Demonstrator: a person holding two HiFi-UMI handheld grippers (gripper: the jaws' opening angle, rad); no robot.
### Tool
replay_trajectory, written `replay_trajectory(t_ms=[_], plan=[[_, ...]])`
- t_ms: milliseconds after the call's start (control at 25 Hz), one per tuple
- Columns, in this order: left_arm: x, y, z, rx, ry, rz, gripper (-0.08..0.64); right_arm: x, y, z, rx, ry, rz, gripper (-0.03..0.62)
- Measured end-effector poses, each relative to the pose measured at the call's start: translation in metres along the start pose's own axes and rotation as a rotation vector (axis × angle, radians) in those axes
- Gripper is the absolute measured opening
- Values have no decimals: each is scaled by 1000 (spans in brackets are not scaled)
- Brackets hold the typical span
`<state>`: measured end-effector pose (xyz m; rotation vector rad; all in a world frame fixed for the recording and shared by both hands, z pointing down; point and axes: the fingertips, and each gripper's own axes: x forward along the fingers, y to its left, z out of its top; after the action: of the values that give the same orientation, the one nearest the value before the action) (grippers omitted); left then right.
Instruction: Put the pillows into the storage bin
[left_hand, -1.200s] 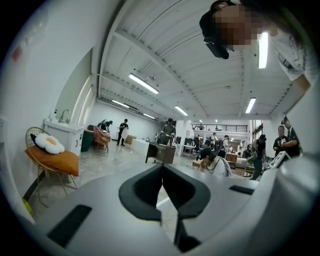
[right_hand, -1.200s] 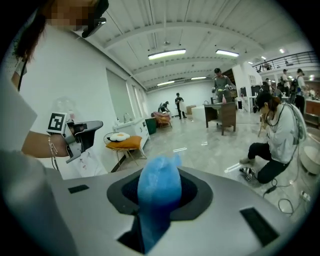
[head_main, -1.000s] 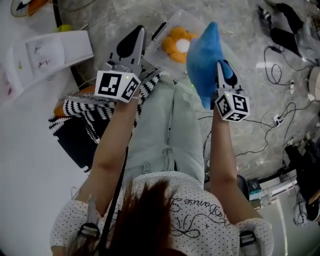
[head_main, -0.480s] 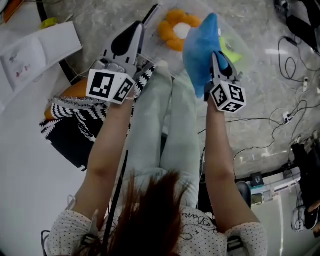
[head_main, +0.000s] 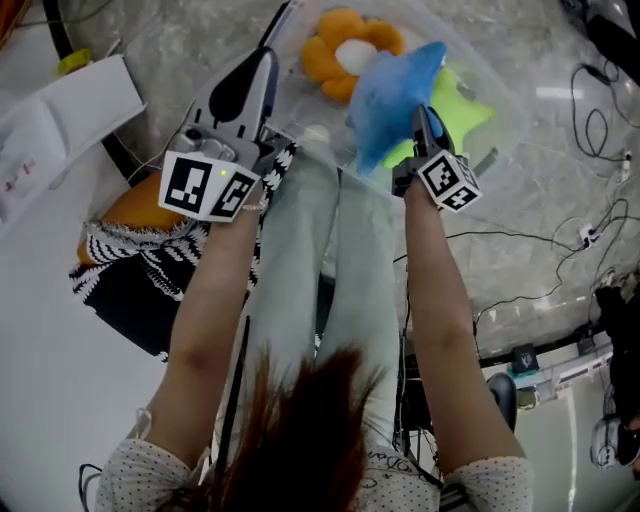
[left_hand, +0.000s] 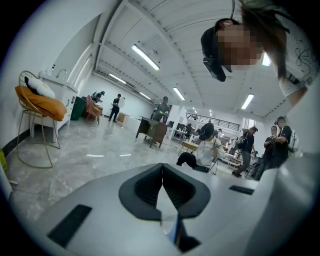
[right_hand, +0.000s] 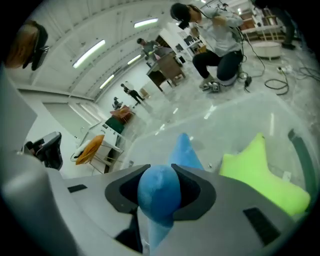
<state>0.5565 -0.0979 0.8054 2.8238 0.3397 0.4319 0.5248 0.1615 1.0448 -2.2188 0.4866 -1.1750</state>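
The blue pillow hangs over the near side of the clear storage bin, with one lobe caught in the right gripper. In the right gripper view, that lobe of the blue pillow bulges out between the two dark pads of the right gripper, which touch it on both sides. The jaws stand partly apart around the lobe and have just been opening. Beyond them, a pointed arm of the pillow reaches down into the bin; whether it rests on the bottom I cannot tell.

Two more pillows lie inside the bin. An orange flower pillow with a white centre sits at the far left. A yellow-green pillow with pointed arms lies on the right, just beside the blue one and partly covered by it in the head view. The right gripper view shows this yellow-green pillow flat on the bin's floor.

The left gripper is by the bin's left edge. In its own view, the left gripper has its jaws pressed together with nothing between them, and it looks out across a hall with a wire chair draped in orange.

The person's legs in pale jeans run from near towards the bin, between the two forearms. To their left lies a black-and-white striped cloth. To the right, cables trail over the grey marbled floor.
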Motion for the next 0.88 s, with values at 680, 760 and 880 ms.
replay_trajectory(t_ms=[680,760,880], plan=[[-10,-45,50,23,-23,-22,5,-72,25,55,-300,69,36,75],[-14,-56,80,36,-52,-33,5,-92,56,82,-372,41,48,63],[-21,-70,128,63,-92,-43,5,-123,111,130,-497,-18,80,26]])
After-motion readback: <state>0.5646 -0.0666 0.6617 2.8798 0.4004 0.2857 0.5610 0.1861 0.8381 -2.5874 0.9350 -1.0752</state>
